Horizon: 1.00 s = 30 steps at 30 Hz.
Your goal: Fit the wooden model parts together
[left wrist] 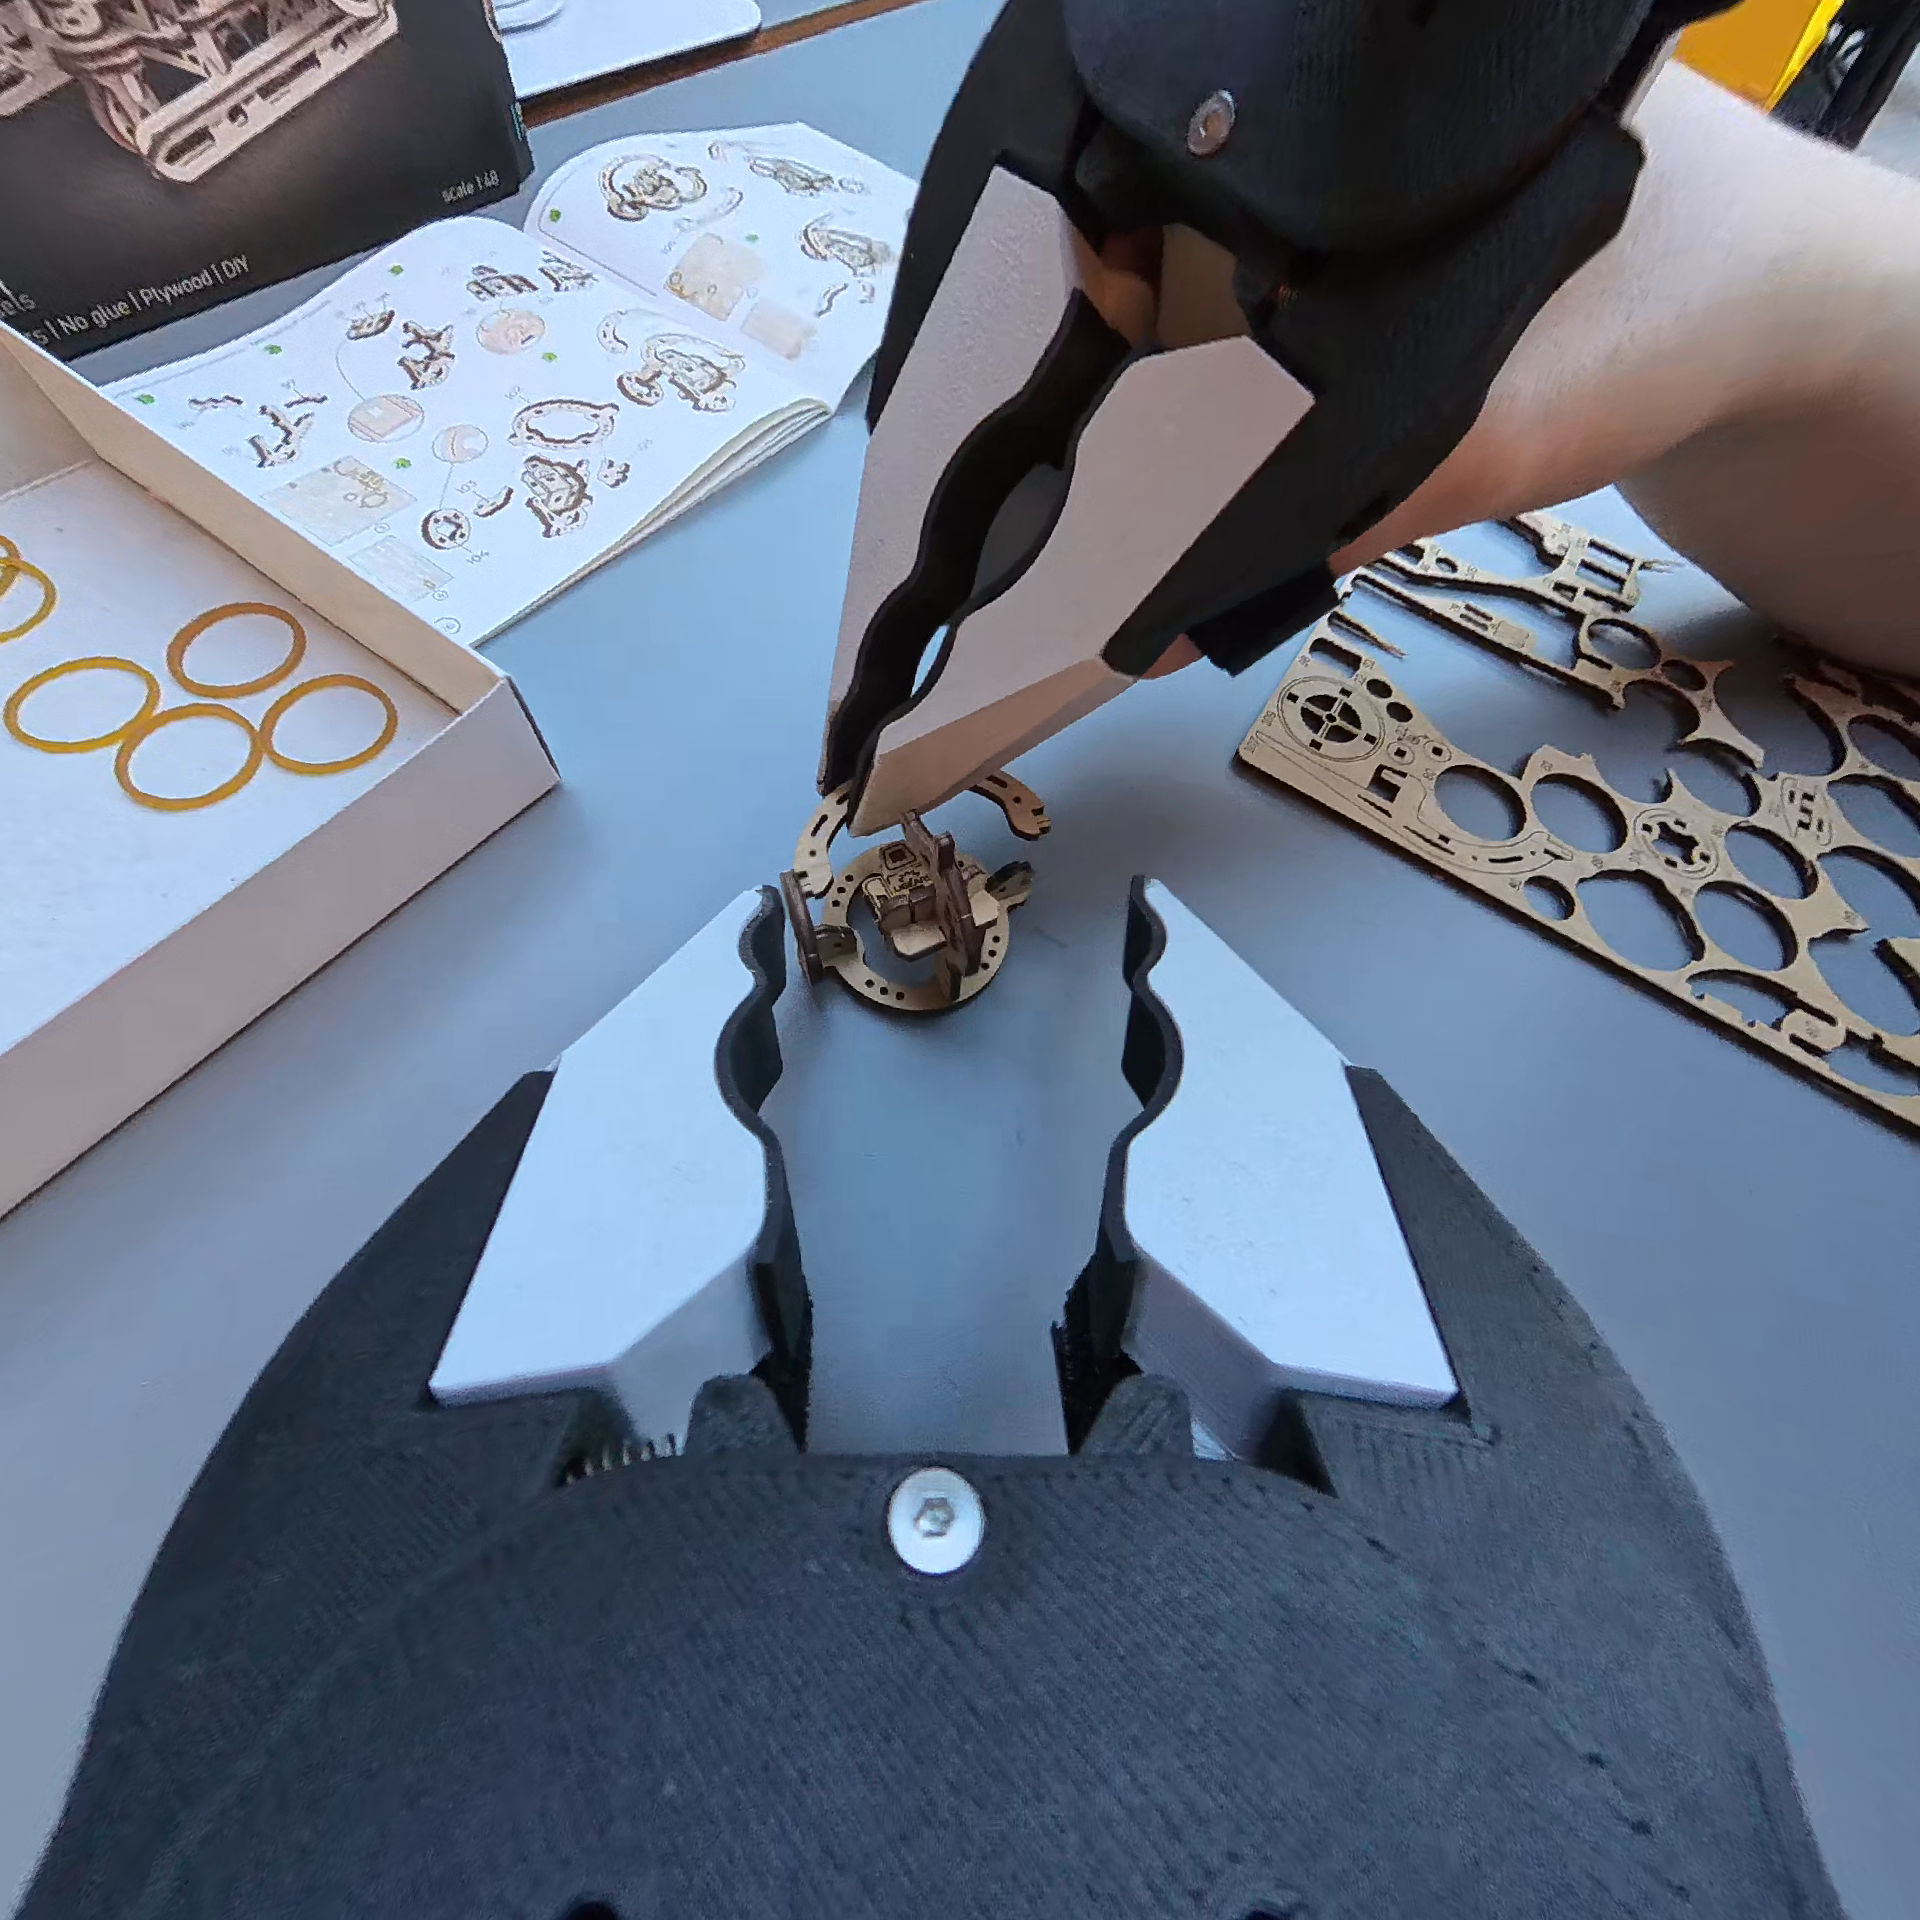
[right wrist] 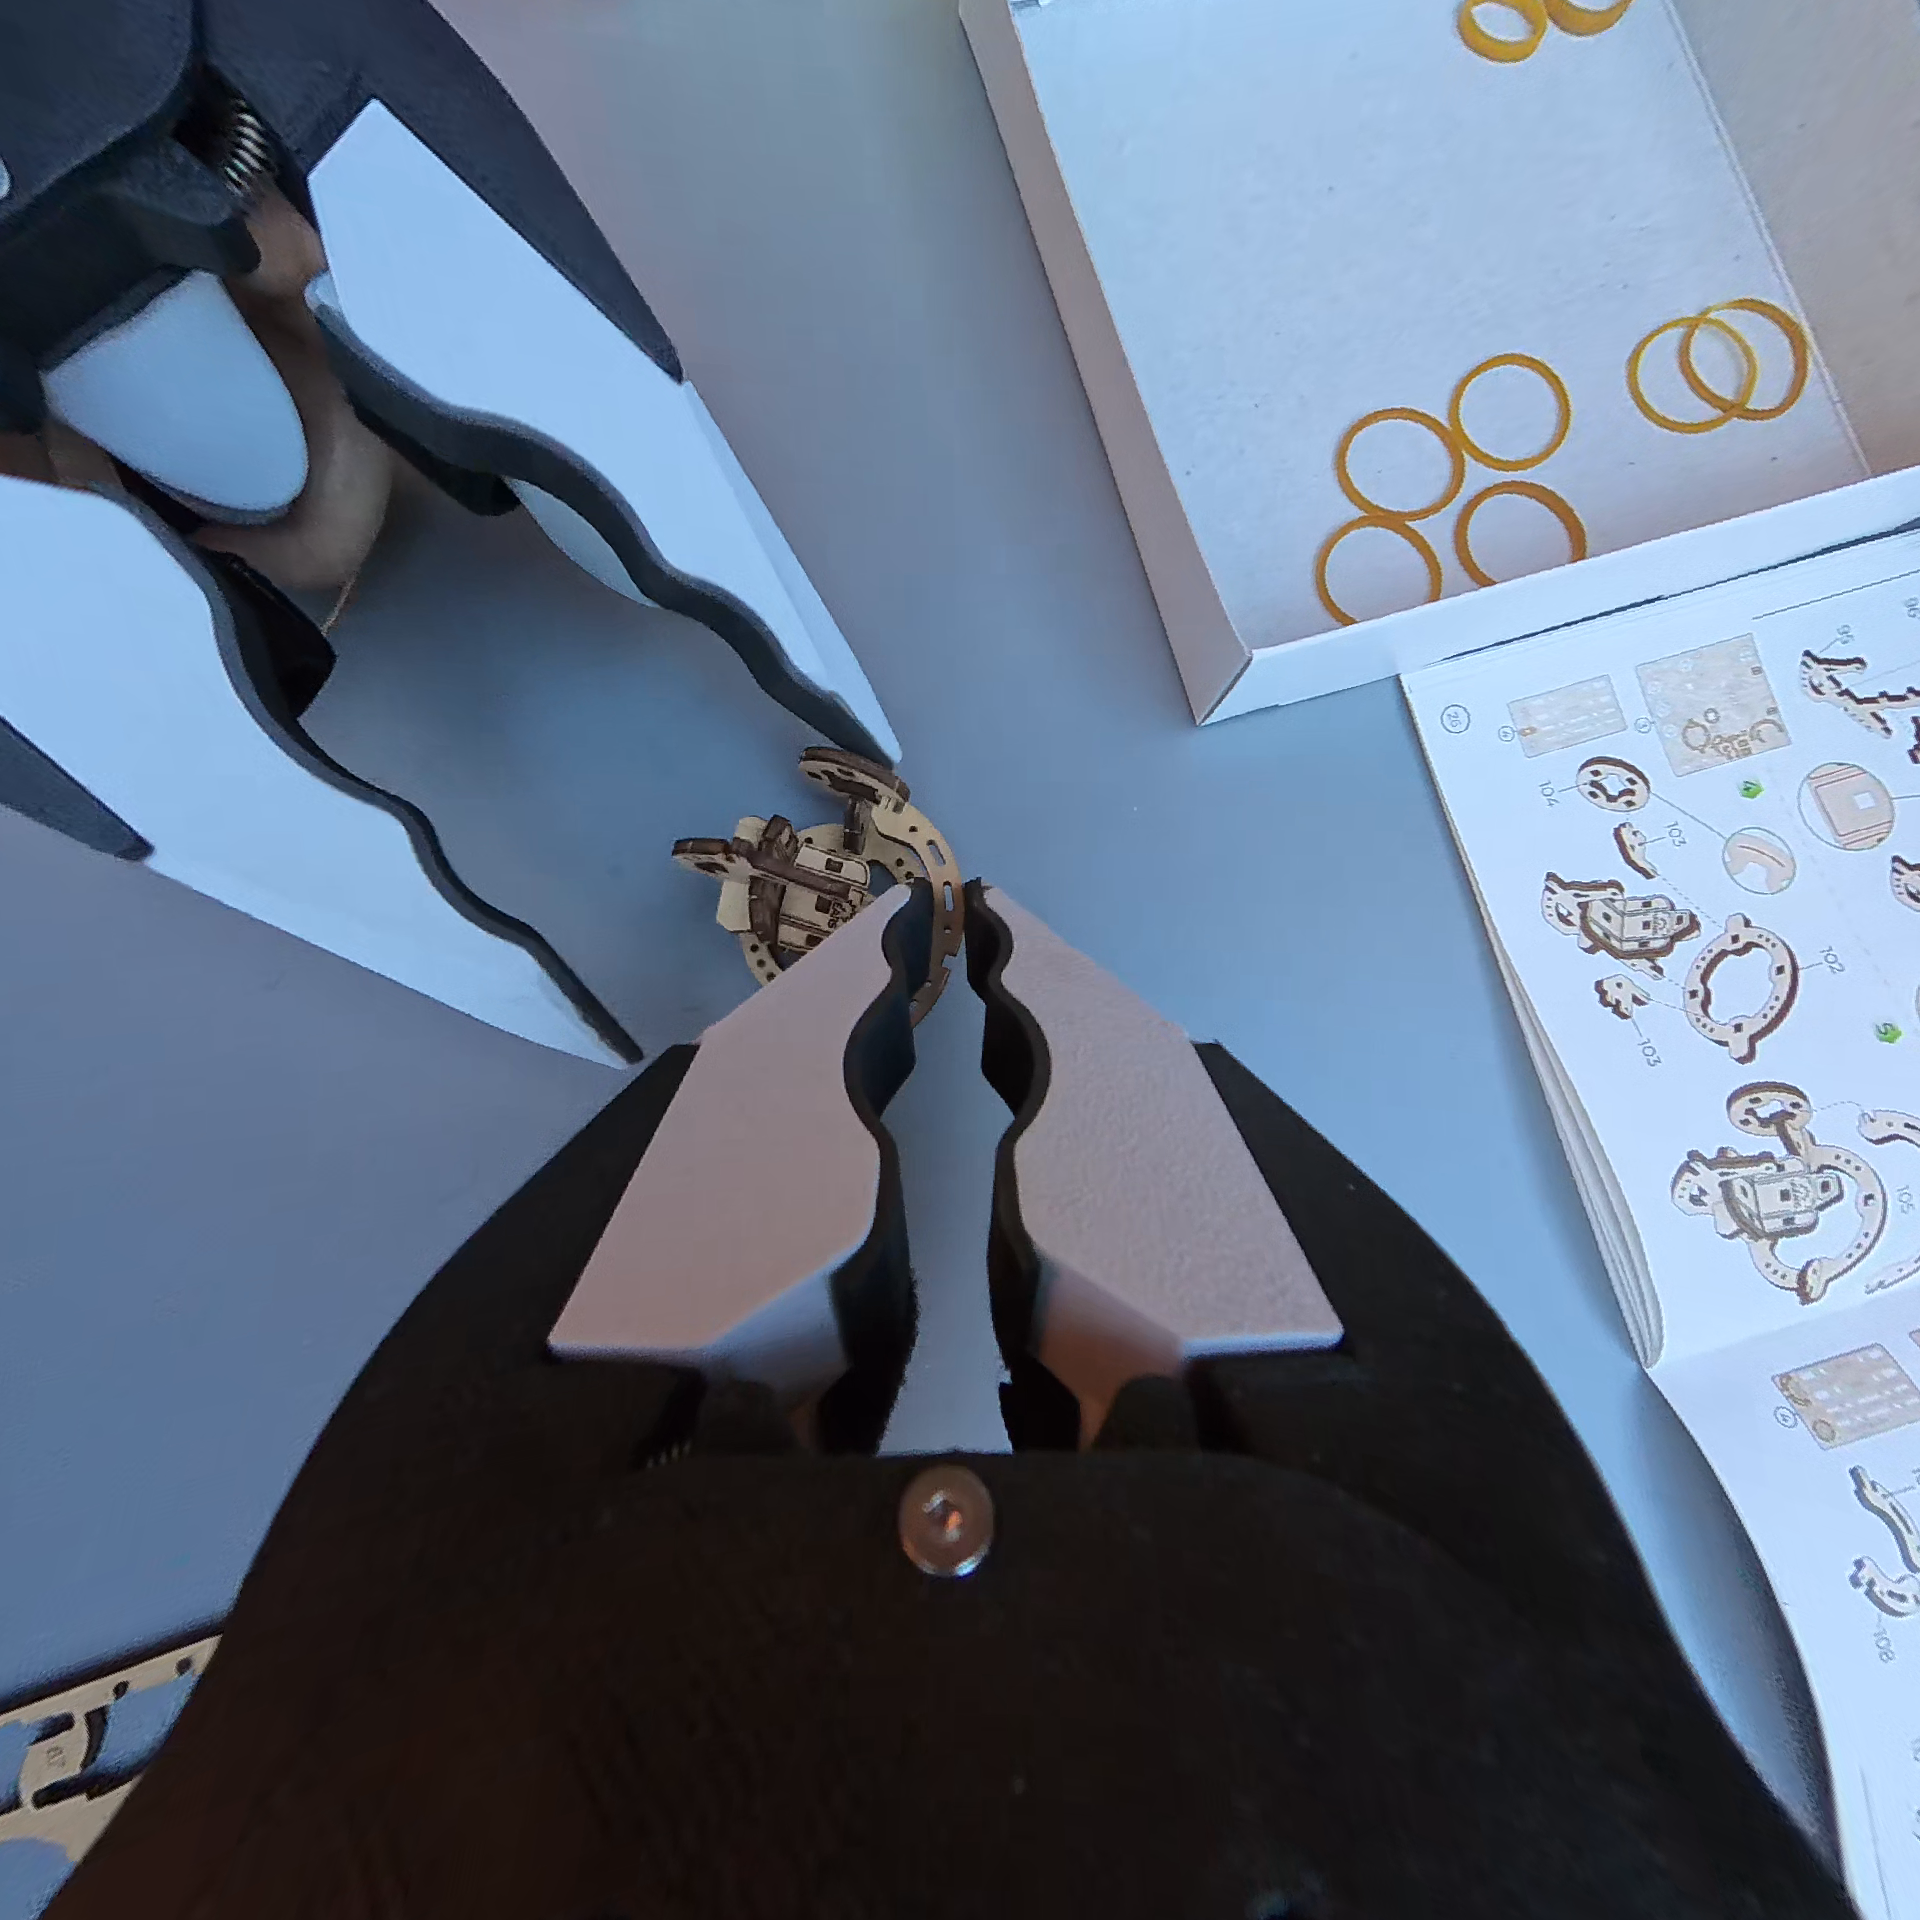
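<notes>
Two grippers meet at the wooden model (left wrist: 902,928) — right gripper (left wrist: 844,805) angled steeply down, pinching its ring (right wrist: 940,914); left gripper (left wrist: 954,914) level, spread wide just beside.

both tools share one build: the left gripper (left wrist: 954,914) and the right gripper (right wrist: 943,889) each have a rough black printed body, a silver hex screw at the centre, pale wedge-shaped fingers lined with wavy black pads, and a small spring.

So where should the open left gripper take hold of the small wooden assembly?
Probably across the ring base, straight in from the left gripper side, fingers low at its two outer edges. The upright parts look fragile, and the right gripper already holds the curved strip at the far side.
</notes>
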Available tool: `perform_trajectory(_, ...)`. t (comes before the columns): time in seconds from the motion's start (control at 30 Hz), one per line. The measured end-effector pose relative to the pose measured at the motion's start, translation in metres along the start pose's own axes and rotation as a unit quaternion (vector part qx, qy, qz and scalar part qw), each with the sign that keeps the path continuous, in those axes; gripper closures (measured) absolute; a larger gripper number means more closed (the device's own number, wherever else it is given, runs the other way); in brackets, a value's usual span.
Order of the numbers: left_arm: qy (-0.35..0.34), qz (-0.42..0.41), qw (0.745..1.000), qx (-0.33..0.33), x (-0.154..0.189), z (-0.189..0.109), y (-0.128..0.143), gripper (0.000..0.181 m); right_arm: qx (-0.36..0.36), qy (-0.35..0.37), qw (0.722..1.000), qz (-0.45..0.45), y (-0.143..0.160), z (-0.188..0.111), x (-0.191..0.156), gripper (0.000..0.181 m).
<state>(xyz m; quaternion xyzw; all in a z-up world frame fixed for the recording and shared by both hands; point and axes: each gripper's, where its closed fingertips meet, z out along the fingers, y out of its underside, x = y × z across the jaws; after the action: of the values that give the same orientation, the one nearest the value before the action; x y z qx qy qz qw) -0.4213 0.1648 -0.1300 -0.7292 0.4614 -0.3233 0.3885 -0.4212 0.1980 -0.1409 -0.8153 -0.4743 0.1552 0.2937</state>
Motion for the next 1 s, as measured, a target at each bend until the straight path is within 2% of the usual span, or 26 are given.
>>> perform_trajectory(0.23,0.048,-0.076,0.995,0.040,-0.001,-0.013,-0.011,0.111,0.004,-0.001,1.000,-0.005,-0.002,0.000,-0.001,0.177)
perform_trajectory(0.4,0.079,-0.162,0.976,0.121,-0.022,-0.044,-0.042,0.130,0.002,0.000,1.000,-0.007,-0.002,0.001,-0.001,0.177)
perform_trajectory(0.47,0.051,-0.168,0.980,0.097,-0.036,-0.046,-0.038,0.135,0.002,0.003,1.000,-0.007,-0.001,0.001,0.000,0.177)
perform_trajectory(0.6,0.022,-0.126,0.991,0.027,-0.040,-0.037,-0.022,0.136,0.008,0.001,1.000,-0.005,-0.004,-0.001,0.000,0.177)
perform_trajectory(0.8,0.048,-0.106,0.992,-0.047,-0.033,-0.026,-0.015,0.149,0.006,0.000,1.000,-0.010,-0.004,0.000,0.000,0.177)
perform_trajectory(0.9,0.042,-0.083,0.991,-0.098,-0.035,-0.020,-0.005,0.151,0.006,0.001,1.000,-0.014,-0.004,0.001,0.001,0.177)
perform_trajectory(1.0,0.045,-0.086,0.988,-0.117,-0.035,-0.015,-0.005,0.151,0.004,0.000,1.000,-0.016,-0.003,0.002,0.001,0.177)
